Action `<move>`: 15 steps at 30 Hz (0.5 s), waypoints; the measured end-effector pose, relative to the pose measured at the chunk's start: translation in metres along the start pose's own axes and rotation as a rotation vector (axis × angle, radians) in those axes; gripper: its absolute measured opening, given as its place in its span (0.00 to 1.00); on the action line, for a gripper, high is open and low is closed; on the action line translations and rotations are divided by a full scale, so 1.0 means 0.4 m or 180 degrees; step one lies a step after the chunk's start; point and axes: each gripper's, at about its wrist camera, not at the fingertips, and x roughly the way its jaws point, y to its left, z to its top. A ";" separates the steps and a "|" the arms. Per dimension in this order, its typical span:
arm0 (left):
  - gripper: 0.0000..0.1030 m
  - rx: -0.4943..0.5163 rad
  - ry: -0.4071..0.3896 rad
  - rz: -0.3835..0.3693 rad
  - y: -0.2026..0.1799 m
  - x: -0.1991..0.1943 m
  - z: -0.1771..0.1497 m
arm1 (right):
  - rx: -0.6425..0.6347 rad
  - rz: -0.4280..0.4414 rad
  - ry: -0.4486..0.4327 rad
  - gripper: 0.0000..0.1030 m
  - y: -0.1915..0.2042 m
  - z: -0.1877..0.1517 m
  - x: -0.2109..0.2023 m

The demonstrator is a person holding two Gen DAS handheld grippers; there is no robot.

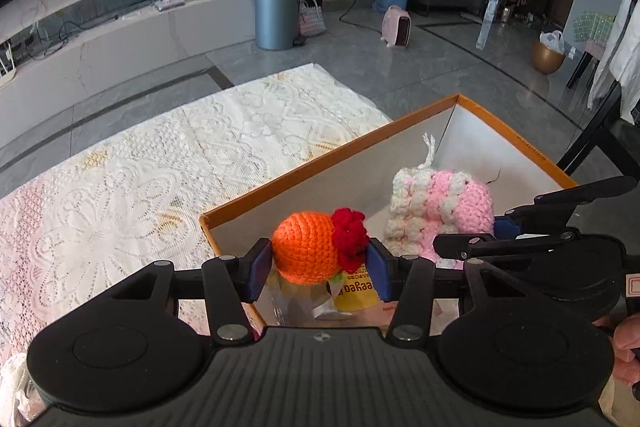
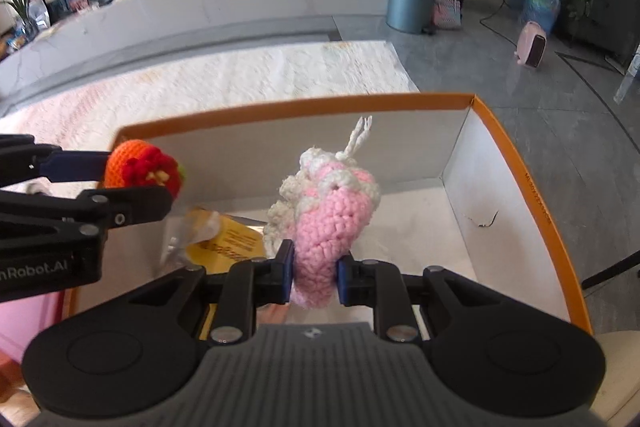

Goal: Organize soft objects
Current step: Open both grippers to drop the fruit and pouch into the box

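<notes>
My left gripper is shut on an orange crochet ball with a red flower, held over the near left corner of an orange-rimmed cardboard box. It also shows in the right wrist view. My right gripper is shut on a pink and white crochet toy with a white string loop, held inside the box. The toy also shows in the left wrist view, beside the ball.
A yellow packet and clear plastic lie on the box floor under the ball. The box stands on a white lace cloth. Beyond are a grey floor, a blue bin and a pink heater.
</notes>
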 end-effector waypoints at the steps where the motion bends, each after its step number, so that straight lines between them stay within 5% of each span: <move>1: 0.56 -0.0011 0.0040 0.0004 0.001 0.009 0.005 | 0.0028 0.0000 0.0042 0.20 -0.006 0.004 0.013; 11: 0.63 0.0031 0.0206 0.0045 -0.011 0.046 0.019 | 0.0028 -0.0113 0.0229 0.33 -0.015 0.008 0.060; 15: 0.73 -0.0012 0.0160 0.0022 -0.007 0.040 0.026 | -0.0018 -0.0174 0.0235 0.51 -0.011 0.005 0.049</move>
